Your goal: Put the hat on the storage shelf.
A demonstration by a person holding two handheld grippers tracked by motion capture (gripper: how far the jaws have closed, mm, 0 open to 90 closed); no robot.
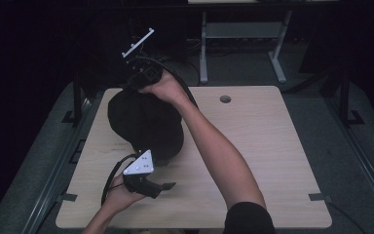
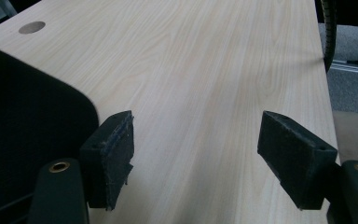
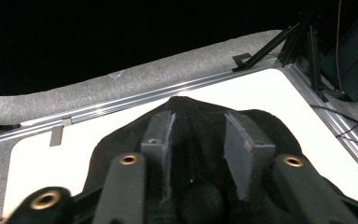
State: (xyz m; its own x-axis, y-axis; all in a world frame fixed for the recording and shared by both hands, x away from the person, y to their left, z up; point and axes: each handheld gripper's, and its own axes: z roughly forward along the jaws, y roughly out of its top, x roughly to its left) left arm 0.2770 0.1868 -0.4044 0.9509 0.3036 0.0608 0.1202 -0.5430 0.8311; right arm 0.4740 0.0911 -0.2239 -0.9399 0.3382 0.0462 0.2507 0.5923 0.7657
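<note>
A black, rounded fabric thing, like a soft hat or bag point(image 1: 146, 122), lies left of centre on the pale wooden table point(image 1: 263, 146). My right gripper point(image 1: 135, 90) comes down on its far top edge, the hand reaching across from the right. In the right gripper view the right gripper point(image 3: 198, 119) has its pads a little apart, with a ridge of the black fabric point(image 3: 116, 144) between them and no pad seen pressing. My left gripper point(image 1: 163, 173) rests at the fabric's near edge, open wide. In its own view the left gripper point(image 2: 196, 135) frames bare wood, with the fabric point(image 2: 23, 121) just left of its left pad.
A round cable hole point(image 1: 225, 99) sits near the table's far edge, and is also in the left gripper view as a cable hole point(image 2: 31, 27). Dark stands point(image 1: 75, 97) flank the table, and another desk's white legs point(image 1: 203, 48) rise behind. Bare tabletop stretches to the right.
</note>
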